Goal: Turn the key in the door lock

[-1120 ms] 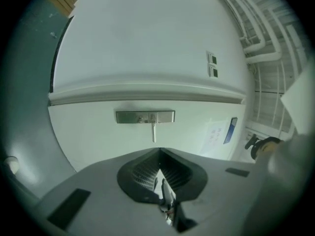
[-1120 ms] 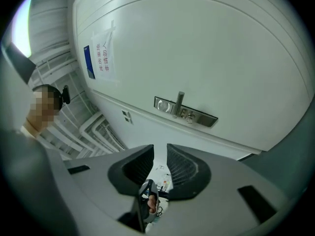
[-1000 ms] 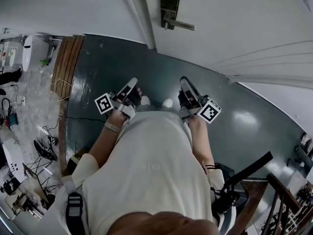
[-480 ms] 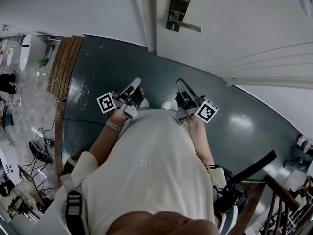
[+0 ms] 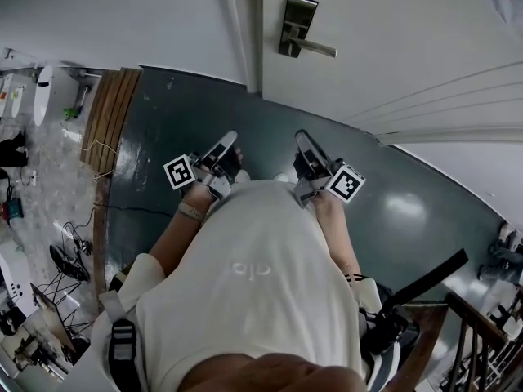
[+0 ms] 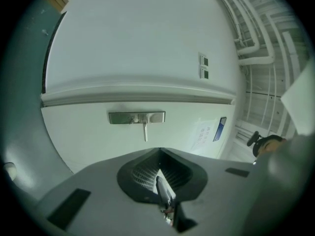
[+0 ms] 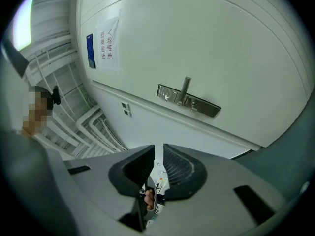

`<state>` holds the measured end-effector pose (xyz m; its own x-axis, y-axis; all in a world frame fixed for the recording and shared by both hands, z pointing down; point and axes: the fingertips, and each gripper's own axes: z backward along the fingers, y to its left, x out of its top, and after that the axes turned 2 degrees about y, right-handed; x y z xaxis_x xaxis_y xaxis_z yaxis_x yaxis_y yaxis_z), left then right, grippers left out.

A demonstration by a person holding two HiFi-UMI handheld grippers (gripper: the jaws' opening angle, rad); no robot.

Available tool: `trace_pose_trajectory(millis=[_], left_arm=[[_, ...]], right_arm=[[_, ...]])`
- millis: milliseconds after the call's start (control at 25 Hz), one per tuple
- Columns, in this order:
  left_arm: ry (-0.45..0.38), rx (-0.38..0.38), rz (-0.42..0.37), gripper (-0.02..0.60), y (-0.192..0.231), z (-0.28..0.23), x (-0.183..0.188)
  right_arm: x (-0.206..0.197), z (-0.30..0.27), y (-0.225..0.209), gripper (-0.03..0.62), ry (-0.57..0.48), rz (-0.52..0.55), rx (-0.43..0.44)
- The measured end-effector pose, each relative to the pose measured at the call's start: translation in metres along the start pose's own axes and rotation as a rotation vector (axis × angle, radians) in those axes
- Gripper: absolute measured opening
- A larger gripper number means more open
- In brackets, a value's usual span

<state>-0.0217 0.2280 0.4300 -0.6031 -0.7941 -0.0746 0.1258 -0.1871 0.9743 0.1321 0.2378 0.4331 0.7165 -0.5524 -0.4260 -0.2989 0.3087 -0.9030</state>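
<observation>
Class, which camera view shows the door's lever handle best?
The right gripper view: the lever handle and its lock plate appear largest and clearest. The left gripper view shows them smaller, straight on. The head view shows them small, seen steeply from above.

Under me it's a dark green floor [image 5: 204,113] with a wooden strip [image 5: 110,109] along its left edge, and past that a pale floor with a tangle of cables [image 5: 69,251] and random gear. My white shirt [image 5: 253,292] fills the middle of the head view, there's a wristband [image 5: 190,211] on my left wrist, and a black strap [image 5: 425,280] pokes out near a wooden railing [image 5: 478,333] at lower right. Up ahead there's a paper notice [image 7: 106,45] in red print just beside a blue card [image 7: 89,50], plus two wall switches [image 6: 204,67] and some white pipes [image 6: 248,33].
</observation>
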Motion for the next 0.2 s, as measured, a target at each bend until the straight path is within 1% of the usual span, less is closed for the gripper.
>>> trace_pose_trajectory(millis=[200], left_arm=[[0.001, -0.007, 0.0, 0.008, -0.0051, 0.0032, -0.0001]], right_arm=[[0.0001, 0.0005, 0.0052, 0.067, -0.012, -0.001, 0.003]])
